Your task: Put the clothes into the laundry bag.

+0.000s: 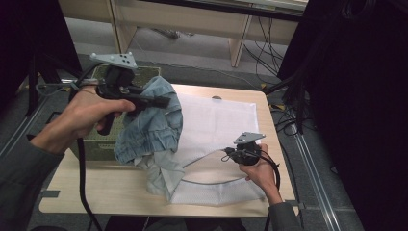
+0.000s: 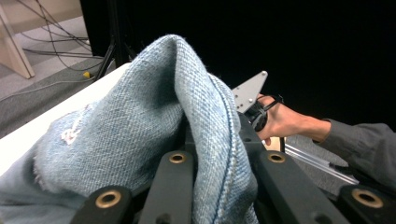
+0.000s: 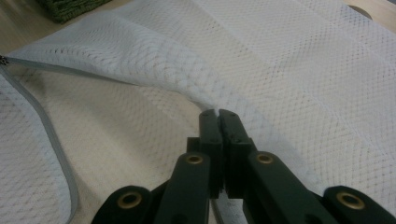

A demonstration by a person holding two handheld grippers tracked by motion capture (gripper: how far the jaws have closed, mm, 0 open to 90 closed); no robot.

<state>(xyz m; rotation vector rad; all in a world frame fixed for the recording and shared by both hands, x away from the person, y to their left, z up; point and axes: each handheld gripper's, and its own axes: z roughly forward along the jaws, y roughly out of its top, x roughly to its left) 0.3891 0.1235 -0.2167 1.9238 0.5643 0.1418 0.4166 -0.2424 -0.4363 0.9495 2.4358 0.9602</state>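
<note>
One denim garment (image 1: 151, 127), one white mesh bag (image 1: 216, 127), two grippers.
We see the left gripper (image 1: 163, 102) gripping the denim over the table's left side, its tips hidden; the right gripper (image 3: 218, 114) pinches the bag's upper layer, probably at its opening.

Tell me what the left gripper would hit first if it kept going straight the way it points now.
The left gripper, shut on the denim jeans, points across the table toward the right hand. Beyond the denim, that hand and its right gripper look first in line, though depth is unclear; it may pass above them.
</note>
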